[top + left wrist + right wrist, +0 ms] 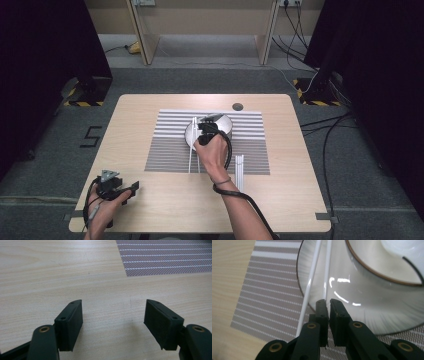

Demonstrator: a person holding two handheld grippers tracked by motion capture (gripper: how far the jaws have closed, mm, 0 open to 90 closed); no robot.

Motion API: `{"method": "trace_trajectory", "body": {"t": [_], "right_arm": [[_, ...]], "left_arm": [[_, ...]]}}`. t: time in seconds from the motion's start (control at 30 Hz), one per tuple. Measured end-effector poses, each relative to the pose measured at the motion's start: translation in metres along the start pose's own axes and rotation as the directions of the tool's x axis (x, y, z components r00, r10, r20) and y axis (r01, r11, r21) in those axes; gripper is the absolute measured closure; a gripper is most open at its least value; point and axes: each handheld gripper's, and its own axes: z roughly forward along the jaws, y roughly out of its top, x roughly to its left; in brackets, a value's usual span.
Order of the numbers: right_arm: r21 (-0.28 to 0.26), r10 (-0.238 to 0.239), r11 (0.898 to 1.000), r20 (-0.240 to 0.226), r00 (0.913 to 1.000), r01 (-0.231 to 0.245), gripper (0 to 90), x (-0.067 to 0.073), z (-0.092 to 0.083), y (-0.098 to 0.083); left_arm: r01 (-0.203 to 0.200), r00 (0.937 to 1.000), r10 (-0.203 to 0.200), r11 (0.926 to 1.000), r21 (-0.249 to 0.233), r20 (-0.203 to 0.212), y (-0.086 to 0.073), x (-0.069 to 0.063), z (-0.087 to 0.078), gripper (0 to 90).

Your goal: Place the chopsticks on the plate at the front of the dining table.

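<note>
Table (62, 272): pale wood-grain top, matt, smooth; placemat (269, 305): woven, grey-and-white striped, fine mesh texture, matt; plate (367, 312): glazed ceramic, white with thin brown rim line, glossy, bright highlights; chopsticks (313, 275): white, smooth, glossy, plastic-looking; gripper pads (160, 320): black plastic, matt, faintly ribbed faces; brass-coloured rivets at the jaw pivots.
</note>
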Motion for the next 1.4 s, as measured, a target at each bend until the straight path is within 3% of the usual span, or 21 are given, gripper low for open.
{"method": "trace_trajectory", "body": {"t": [0.17,0.57,0.83,1.17,1.4], "right_arm": [[0.036,-0.010,0.999,-0.030,0.9995,0.011,85.8,0.000,-0.008,-0.011],[0.078,-0.042,0.996,-0.011,0.9991,0.043,86.2,-0.007,-0.017,-0.029],[0.109,-0.046,0.993,0.000,0.9989,0.046,85.9,-0.011,-0.012,-0.039],[0.154,-0.077,0.985,0.009,0.9970,0.075,85.5,-0.001,-0.002,-0.044],[0.156,-0.084,0.984,0.007,0.9964,0.082,85.0,0.006,0.002,-0.043]], "left_arm": [[0.000,1.0000,0.000,1.0000,-0.001,0.000,0.000,0.000,0.000,30.8],[-0.006,1.0000,0.006,1.0000,0.002,0.002,0.000,-0.001,0.000,30.8],[-0.006,1.0000,0.006,1.0000,0.002,0.001,0.000,-0.003,0.001,30.8],[-0.005,1.0000,0.005,1.0000,0.002,0.002,-0.001,-0.002,0.001,30.8],[-0.006,1.0000,0.006,1.0000,0.003,0.002,-0.001,-0.003,0.001,30.8]]}}
